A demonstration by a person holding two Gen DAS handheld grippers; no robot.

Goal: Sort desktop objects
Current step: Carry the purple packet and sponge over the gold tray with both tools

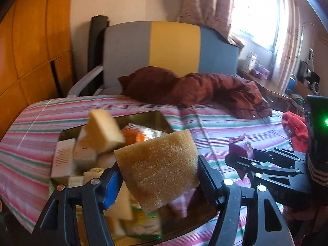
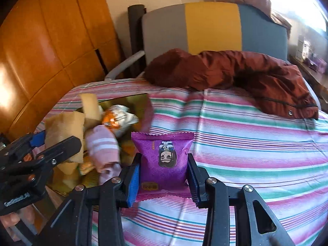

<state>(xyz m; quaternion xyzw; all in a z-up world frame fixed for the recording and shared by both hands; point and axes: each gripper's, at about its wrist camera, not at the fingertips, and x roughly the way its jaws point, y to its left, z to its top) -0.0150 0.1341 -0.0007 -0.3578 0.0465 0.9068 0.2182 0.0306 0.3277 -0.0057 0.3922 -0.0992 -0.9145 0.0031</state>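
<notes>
Sponge (image 1: 157, 168), brown and porous, sits pinched between the wide-set fingers (image 1: 207, 176) of the left gripper (image 1: 158, 177), lifted over the gold tray (image 1: 160, 116) heaped with foam blocks and packets, likely to be sorted apart from that pile. On the right-wrist side, the right gripper (image 2: 163, 176) is closed narrowly on a purple snack packet (image 2: 164, 160), held upright above the striped bedsheet (image 2: 256, 143), beside the tray, seemingly bound for a separate group.

Both wrist views downward, shared bed (image 1: 215, 123)
</notes>
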